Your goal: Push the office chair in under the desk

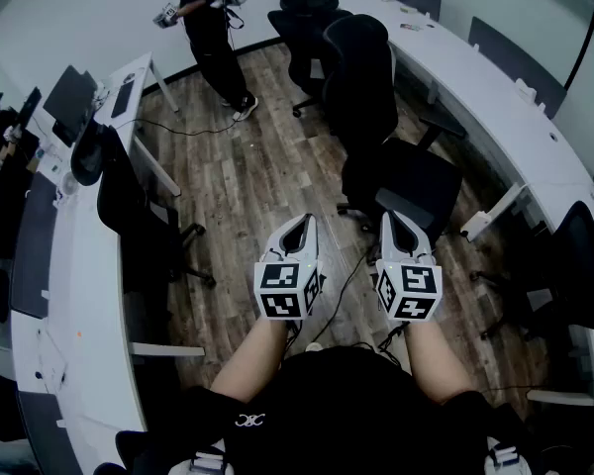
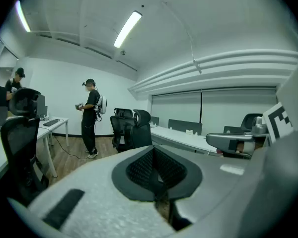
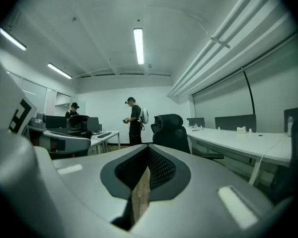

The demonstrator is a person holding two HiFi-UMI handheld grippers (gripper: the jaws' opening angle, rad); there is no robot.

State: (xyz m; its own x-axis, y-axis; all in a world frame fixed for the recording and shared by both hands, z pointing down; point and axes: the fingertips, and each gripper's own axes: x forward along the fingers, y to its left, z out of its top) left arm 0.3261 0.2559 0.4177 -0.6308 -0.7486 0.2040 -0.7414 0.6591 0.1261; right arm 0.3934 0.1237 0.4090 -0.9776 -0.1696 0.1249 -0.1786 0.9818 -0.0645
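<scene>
Two grippers reach out ahead of us, the left gripper [image 1: 301, 224] and the right gripper [image 1: 396, 220], side by side above the wood-plank floor [image 1: 247, 181]. Each has its fingers [image 3: 161, 168] pressed together with nothing between them. Just past the right gripper stands the office chair [image 1: 396, 156], black, its seat nearer us than its tall back. It is out on the floor beside the long white table [image 1: 495, 92] that curves along our right, not tucked beneath it. A second black chair [image 1: 307, 18] sits behind it. On our left runs another white table [image 1: 79, 295] with a monitor [image 1: 69, 97] on it and a dark chair [image 1: 129, 206] drawn up against it. At the far end a person in dark clothes [image 1: 213, 38] stands on the floor before a white wall, and strip lights [image 3: 138, 44] run along the pale ceiling.
</scene>
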